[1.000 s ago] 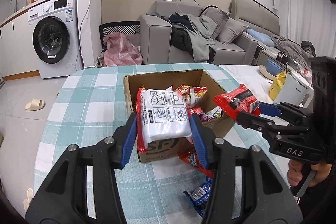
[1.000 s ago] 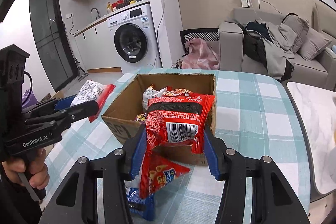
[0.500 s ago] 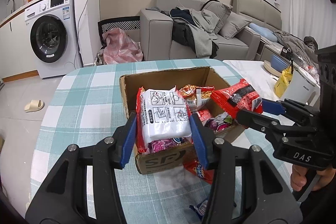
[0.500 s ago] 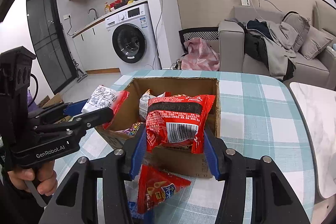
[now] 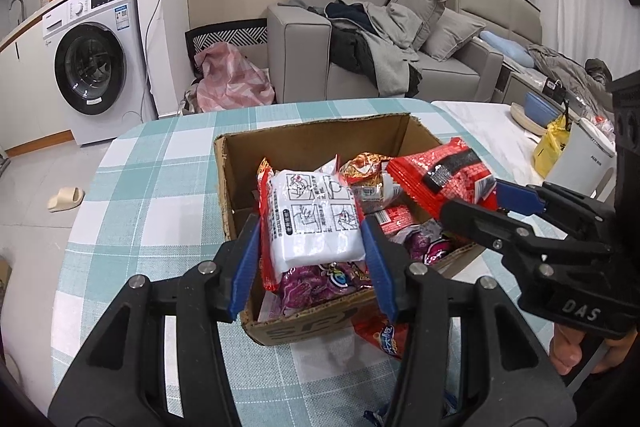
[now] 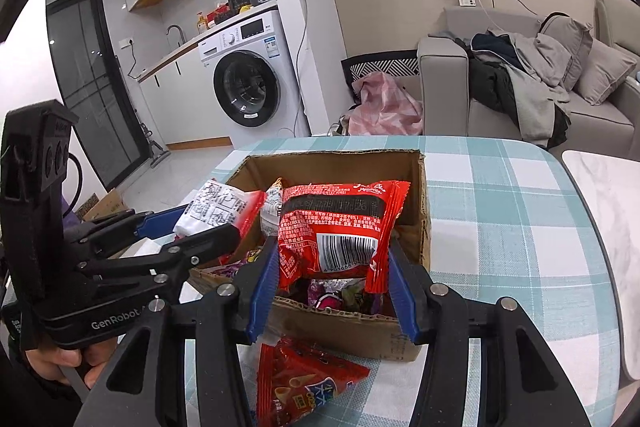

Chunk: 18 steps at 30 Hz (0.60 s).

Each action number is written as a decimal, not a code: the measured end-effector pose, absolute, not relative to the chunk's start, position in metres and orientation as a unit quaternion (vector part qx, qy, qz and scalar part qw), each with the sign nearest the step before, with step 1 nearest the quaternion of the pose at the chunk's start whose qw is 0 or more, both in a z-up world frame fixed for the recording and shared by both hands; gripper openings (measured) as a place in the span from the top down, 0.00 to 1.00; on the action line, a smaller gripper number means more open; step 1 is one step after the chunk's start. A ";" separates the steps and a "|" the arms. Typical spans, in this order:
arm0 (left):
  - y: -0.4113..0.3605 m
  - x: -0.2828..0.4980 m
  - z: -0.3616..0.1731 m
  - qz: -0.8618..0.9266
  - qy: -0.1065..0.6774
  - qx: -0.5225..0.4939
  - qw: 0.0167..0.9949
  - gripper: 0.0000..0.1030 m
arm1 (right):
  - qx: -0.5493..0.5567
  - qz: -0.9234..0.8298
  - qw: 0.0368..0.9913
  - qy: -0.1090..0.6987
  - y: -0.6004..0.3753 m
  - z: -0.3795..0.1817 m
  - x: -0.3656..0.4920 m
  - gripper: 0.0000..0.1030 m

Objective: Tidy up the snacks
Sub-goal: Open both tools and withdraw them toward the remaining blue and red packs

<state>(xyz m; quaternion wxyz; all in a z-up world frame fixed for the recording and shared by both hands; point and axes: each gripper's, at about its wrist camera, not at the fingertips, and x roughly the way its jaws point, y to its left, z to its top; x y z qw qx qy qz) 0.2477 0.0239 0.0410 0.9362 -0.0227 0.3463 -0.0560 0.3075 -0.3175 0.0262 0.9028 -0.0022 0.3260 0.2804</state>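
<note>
Sitting on the checked worktop is the cardboard box, open at the top and already holding a jumble of snack packets, purple wrappers showing at its near edge. Over the near left part of the box hangs the white noodle pack, its printed diagrams facing the camera, red film along its left edge. The left gripper has it pinched: both blue fingers press on the pack's sides, so that one is clamped on. Beside it, over the right side of the box, the red snack bag hangs with its barcode toward the lens, and the right gripper grips it, fingers pressed against both lower edges of the bag. Both packs sit above the box's contents; whether they touch the packets below I cannot tell. In front of the box, on the worktop, lies another red packet with cone-shaped snacks printed on it, and a scrap of blue wrapper peeks in at the bottom edge. A hand wraps the left gripper's handle at lower left. Beyond the worktop stand a washing machine and a grey sofa heaped with clothes.
</note>
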 end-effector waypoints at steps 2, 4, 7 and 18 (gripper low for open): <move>0.022 0.247 0.040 -0.060 0.348 -0.020 0.935 0.53 | -0.003 0.280 0.906 0.317 -0.319 0.028 0.305 0.46; 0.022 0.245 0.041 -0.060 0.350 -0.020 0.935 0.48 | -0.005 0.273 0.911 0.308 -0.323 0.031 0.302 0.40; 0.024 0.238 0.045 -0.061 0.341 -0.025 0.938 0.25 | 0.004 0.268 0.915 0.302 -0.334 0.035 0.298 0.30; 0.034 0.185 0.056 -0.042 0.317 -0.019 0.947 0.01 | 0.010 0.249 0.914 0.319 -0.367 0.034 0.272 0.00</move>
